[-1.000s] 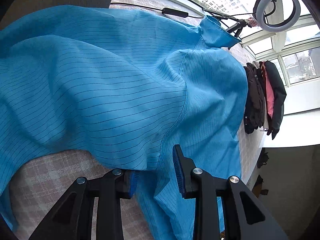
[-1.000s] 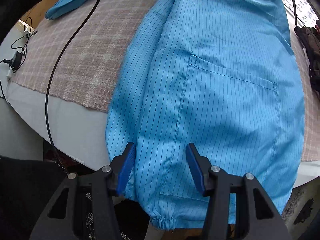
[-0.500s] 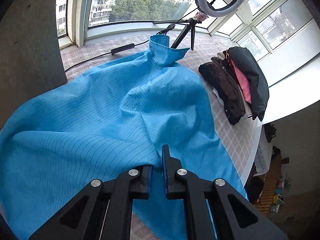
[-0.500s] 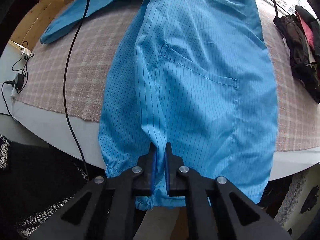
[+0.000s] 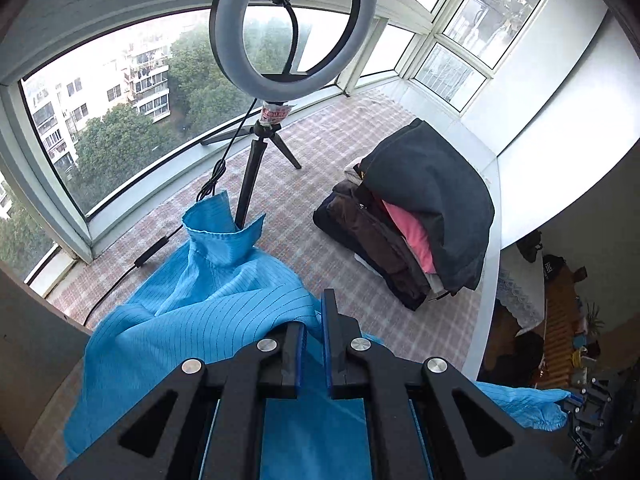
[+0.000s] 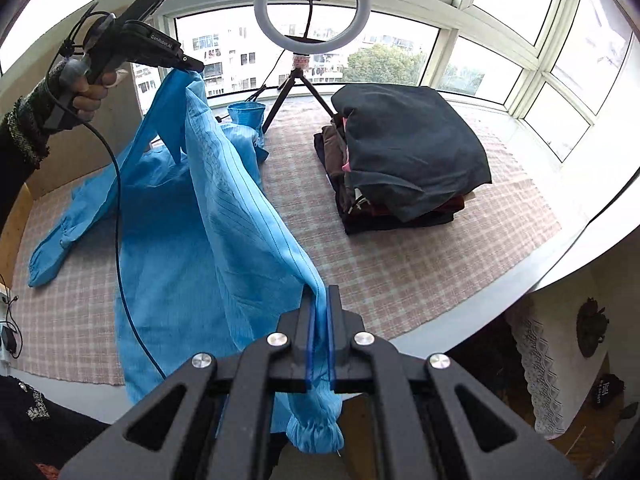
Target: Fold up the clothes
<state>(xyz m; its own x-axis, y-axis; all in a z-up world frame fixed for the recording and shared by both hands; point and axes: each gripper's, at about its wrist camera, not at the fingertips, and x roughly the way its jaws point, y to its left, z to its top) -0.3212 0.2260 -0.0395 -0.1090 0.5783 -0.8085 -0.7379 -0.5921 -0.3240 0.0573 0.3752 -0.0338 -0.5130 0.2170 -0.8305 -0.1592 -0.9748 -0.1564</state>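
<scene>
A blue pinstriped garment is lifted off the checked cloth surface. My right gripper is shut on its sleeve near the elastic cuff, which hangs below the jaws. My left gripper, held in a hand at the upper left of the right wrist view, is shut on the fabric's other end, high above the surface. In the left wrist view the left gripper pinches a fold of the garment, whose collar stands up ahead. The other sleeve trails on the surface.
A pile of dark folded clothes with a pink layer sits to the right. A ring light on a tripod stands by the windows, its cable running along the surface. The surface's front edge lies near the right gripper.
Both grippers went from open to shut on the garment, then rose, lifting the fabric off the surface. The views now tilt up toward the windows and ring light.
</scene>
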